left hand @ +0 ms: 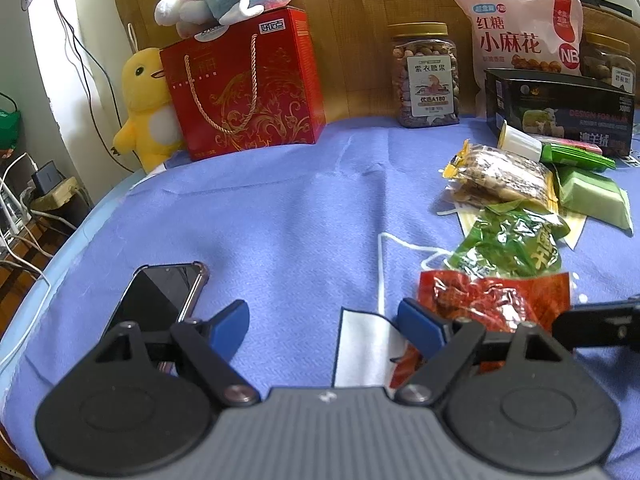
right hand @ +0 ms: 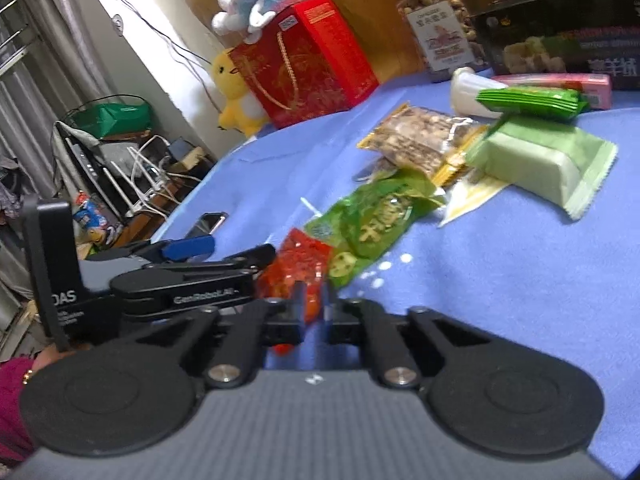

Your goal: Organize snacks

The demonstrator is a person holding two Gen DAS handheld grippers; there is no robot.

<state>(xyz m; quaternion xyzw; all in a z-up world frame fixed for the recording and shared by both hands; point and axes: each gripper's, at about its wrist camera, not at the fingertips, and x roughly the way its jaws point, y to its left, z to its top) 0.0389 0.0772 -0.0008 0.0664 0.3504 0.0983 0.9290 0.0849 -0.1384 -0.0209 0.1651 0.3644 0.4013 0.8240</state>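
Note:
A red snack packet (right hand: pixel 304 268) lies on the blue cloth at the near end of a row of snacks. My right gripper (right hand: pixel 313 300) is shut on its near edge, and red wrapper shows between the black fingers. In the left wrist view the red packet (left hand: pixel 496 304) sits just right of my left gripper (left hand: pixel 324 328), which is open over bare cloth with nothing between its blue pads. Beyond lie a green packet (right hand: pixel 372 224), a clear nut packet (right hand: pixel 420 140) and a pale green wrapped bar (right hand: pixel 540 160).
A phone (left hand: pixel 160 300) lies left of the left gripper near the cloth's edge. At the back stand a red gift box (left hand: pixel 244 84) with plush toys, a nut jar (left hand: pixel 426 76), a pink bag (left hand: pixel 520 28) and a black box (left hand: pixel 560 112). Cables and clutter lie beyond the table's left edge.

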